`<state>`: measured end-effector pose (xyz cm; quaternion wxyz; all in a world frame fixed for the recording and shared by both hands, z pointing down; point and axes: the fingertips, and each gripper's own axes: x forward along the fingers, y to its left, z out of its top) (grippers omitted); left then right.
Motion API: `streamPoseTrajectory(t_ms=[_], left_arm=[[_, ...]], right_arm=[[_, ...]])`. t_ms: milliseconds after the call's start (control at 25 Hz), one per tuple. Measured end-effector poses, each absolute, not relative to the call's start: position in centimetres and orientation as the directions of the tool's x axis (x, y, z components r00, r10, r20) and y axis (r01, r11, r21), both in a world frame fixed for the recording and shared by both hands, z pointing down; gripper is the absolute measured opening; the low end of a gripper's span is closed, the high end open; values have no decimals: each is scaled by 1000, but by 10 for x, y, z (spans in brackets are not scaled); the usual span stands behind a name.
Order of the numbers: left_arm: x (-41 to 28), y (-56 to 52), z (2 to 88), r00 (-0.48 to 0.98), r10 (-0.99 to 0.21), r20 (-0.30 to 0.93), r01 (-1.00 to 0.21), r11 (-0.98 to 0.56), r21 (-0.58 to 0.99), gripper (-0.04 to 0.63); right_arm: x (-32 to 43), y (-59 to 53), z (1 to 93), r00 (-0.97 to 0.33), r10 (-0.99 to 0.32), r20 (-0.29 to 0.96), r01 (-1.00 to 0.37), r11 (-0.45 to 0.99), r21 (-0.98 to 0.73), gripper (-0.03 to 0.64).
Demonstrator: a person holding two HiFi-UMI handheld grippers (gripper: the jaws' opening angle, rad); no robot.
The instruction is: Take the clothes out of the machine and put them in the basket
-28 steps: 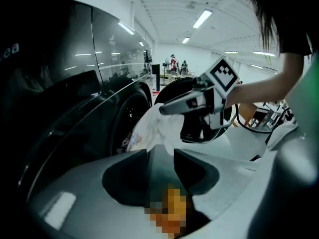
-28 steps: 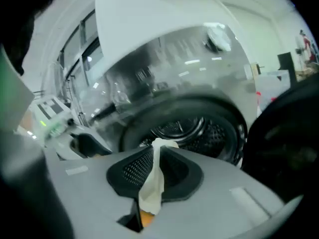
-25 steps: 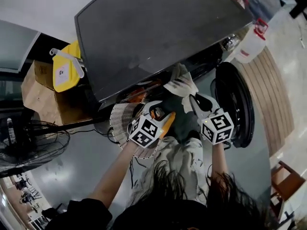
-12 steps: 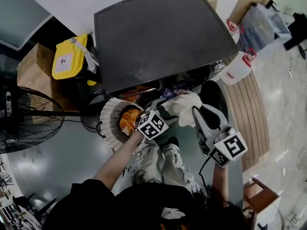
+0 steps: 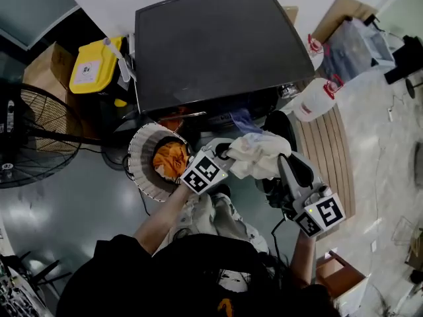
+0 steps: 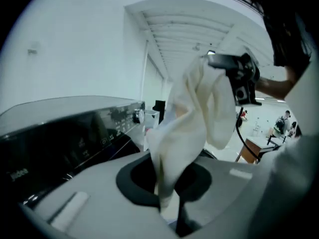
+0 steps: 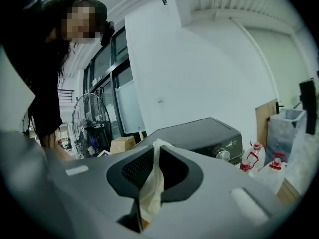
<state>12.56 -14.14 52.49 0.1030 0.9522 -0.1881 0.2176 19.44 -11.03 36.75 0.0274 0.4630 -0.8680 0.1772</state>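
Cream cloth [image 5: 254,152] hangs between both tools: our left gripper [image 5: 227,154] and right gripper [image 5: 282,160] each pinch a fold, just short of the machine [image 5: 218,45]. We should swing both leftward together until the cloth is over the basket [image 5: 137,152] beside our left gripper, then release. We cannot read the machine's panel print or the yellow can [image 5: 89,71] label.

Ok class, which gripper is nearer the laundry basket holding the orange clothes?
Left. The left gripper sits just beside the basket; the right gripper is farther off, across the white garment that both hold.
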Motion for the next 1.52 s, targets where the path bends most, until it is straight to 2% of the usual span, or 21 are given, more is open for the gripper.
streamPoseTrajectory(t_ms=[400,720,1000,1200,1360,1520], left_arm=[[63,-127,391,798,-565,209,-590,-804,76,28],[-61,-106,295,615,-786,58,-788,-616,-2,29],[-182,-68,271,441,-896,51,-893,-444,-79,29],[-259,-47,275,385,-920,69,-913,-391,-115,28],[-315,-46,312,362,-919,155,-922,-378,-88,29],[-347,-52,373,386,-879,279,-908,-416,-56,28]], right_arm=[[149,-98,371,-703,-686,187,-708,648,-282,64],[29,-99,393,-832,-489,263,-544,811,-215,66],[-131,-71,399,-937,-243,249,-305,918,-252,66],[-235,-33,401,-968,-125,216,-190,929,-317,66],[-290,-22,427,-972,-106,209,-191,877,-442,66],[-312,-30,478,-946,-154,284,-286,811,-511,66]])
